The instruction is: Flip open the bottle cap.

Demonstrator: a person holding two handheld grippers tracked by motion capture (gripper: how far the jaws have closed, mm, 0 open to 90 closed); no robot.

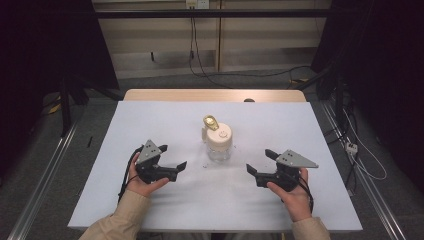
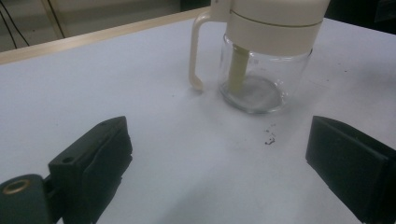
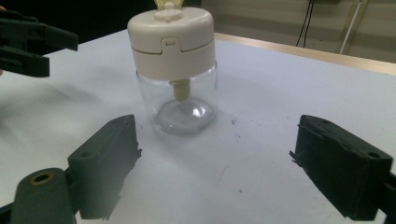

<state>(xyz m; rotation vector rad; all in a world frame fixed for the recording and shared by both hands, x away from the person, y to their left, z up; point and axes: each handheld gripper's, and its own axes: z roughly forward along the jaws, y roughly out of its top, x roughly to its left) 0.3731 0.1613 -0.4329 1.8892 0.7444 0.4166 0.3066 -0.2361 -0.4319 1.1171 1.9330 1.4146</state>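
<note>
The desk [image 1: 165, 200] was evenly and softly lit, while the upper corners of the high view lay dark. Near fingers [image 2: 93, 158] were blurred at the lower edge; the jar [image 3: 177, 84] cast faint shadows.

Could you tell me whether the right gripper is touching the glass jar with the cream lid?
Apart. In the right gripper view, bare white table lies between the open right gripper and the glass jar; the high view shows the same gap.
</note>
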